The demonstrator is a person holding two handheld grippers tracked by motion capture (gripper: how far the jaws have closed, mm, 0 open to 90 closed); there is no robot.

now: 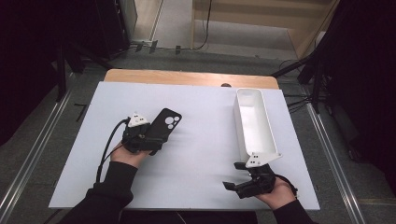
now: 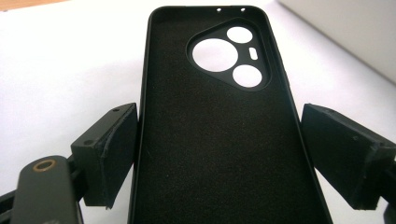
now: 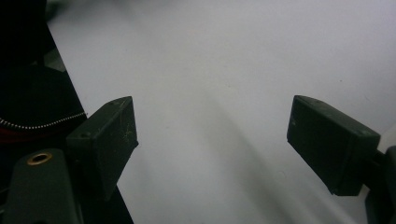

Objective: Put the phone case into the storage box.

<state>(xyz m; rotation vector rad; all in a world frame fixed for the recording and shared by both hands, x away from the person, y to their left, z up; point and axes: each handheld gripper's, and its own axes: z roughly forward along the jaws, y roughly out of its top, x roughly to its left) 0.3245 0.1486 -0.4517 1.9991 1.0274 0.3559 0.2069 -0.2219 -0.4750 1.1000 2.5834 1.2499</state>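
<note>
A black phone case with round camera cut-outs lies inner side up on the left half of the white tabletop. My left gripper holds its near end. In the left gripper view the case runs up between the two pads, which press on its long edges, so my left gripper is shut on it. My right gripper rests near the front right of the table, pointing left. In the right gripper view my right gripper stands open over bare white surface.
A long white tray lies on the right side of the table, its near end just beyond the right hand; its wall shows beyond the case. A wooden strip borders the far edge. Grey floor and dark stands surround the table.
</note>
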